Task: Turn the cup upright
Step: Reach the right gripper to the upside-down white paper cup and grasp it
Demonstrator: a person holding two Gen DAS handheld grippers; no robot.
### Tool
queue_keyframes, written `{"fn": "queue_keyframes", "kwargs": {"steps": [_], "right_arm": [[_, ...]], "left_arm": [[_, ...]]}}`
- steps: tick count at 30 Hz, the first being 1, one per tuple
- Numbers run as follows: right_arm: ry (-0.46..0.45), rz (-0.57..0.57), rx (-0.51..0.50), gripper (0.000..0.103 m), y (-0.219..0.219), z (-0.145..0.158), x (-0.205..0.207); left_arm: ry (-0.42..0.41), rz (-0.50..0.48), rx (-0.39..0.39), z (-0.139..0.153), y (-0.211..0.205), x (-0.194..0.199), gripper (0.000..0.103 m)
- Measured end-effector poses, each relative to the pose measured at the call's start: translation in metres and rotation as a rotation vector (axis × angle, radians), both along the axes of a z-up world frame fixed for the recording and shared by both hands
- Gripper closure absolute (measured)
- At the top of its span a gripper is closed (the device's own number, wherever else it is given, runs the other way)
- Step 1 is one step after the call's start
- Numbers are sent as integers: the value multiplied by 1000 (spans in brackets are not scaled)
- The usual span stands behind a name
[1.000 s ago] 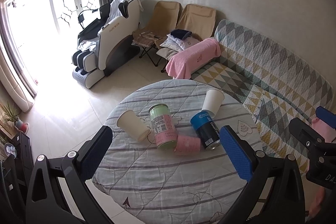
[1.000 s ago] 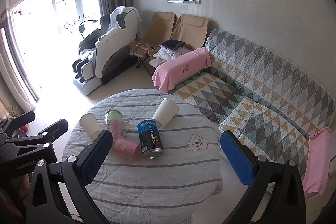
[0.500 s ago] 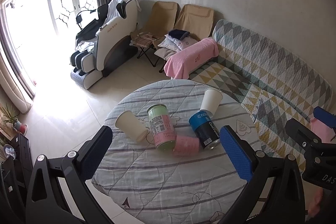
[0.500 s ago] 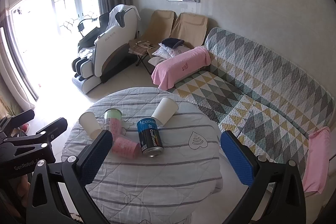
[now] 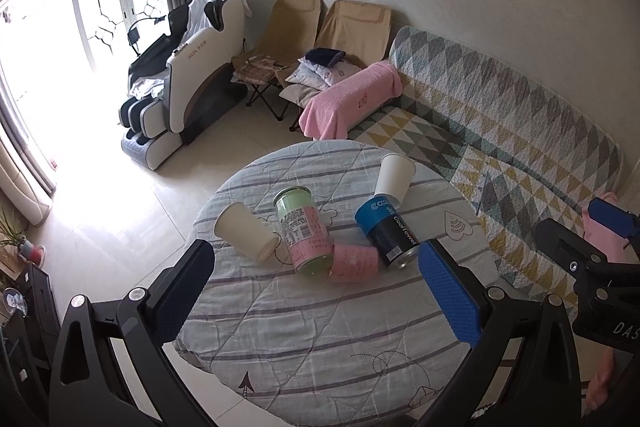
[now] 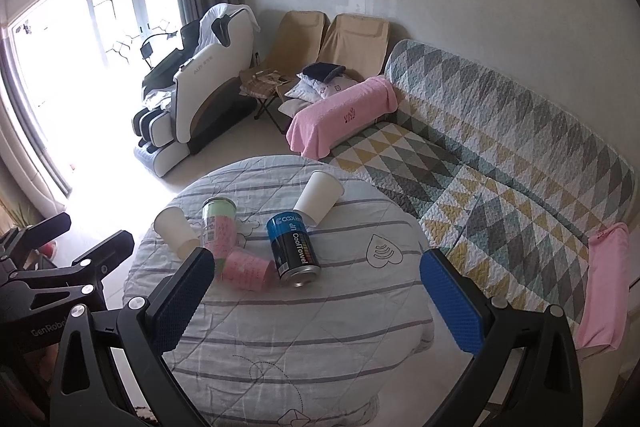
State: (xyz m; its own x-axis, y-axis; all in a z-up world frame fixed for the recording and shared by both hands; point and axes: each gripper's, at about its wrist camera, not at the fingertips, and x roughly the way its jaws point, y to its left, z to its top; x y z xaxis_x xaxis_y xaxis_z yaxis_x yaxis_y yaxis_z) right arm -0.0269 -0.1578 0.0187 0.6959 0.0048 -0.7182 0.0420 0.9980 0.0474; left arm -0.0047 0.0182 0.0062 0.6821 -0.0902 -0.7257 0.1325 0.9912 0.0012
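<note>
round table (image 5: 320, 347), two white paper cups (image 5: 246, 237) (image 5: 394, 175) on their sides, pink cup (image 5: 354, 262) lying too (between jar (image 5: 305, 230) and can (image 5: 387, 234)), left gripper (image 5: 316, 303) and right gripper (image 6: 316, 303) both spread wide, holding nothing

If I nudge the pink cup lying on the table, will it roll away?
The pink cup lies on its side, so it could roll, though probably in a curve since it tapers. The green jar against it and the soft quilted tablecloth should slow it. It looks light.

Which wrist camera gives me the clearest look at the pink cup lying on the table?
The left wrist view: the pink cup lies on its side, unobstructed, between the green-and-pink jar and the blue can. In the right wrist view the cup sits beside that gripper's left finger, which crowds it.
</note>
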Motion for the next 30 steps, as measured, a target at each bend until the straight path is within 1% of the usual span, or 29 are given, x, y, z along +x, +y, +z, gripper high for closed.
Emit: {"fn": "queue_keyframes", "kwargs": {"steps": [4, 9, 13, 17, 20, 24, 27, 30], "right_arm": [[23, -29, 26, 0, 3, -5, -2], [80, -59, 65, 0, 8, -20, -2], [149, -68, 83, 0, 11, -36, 2], [185, -67, 104, 0, 7, -47, 14], [215, -65, 120, 0, 0, -56, 29], [248, -48, 142, 0, -11, -69, 60], [283, -25, 169, 3, -24, -81, 92], [308, -1, 213, 4, -37, -93, 129]], "left_arm": [[33, -19, 1, -10, 7, -3, 0], [105, -38, -5, -32, 15, -5, 0], [170, -42, -10, -49, 15, 1, 0], [202, -41, 5, -60, 11, 9, 0], [235, -28, 7, -69, 6, 22, 0], [271, 22, -4, -78, -1, 52, 0], [303, 63, -16, -84, -8, 79, 0], [315, 95, -1, -88, -17, 107, 0]]}}
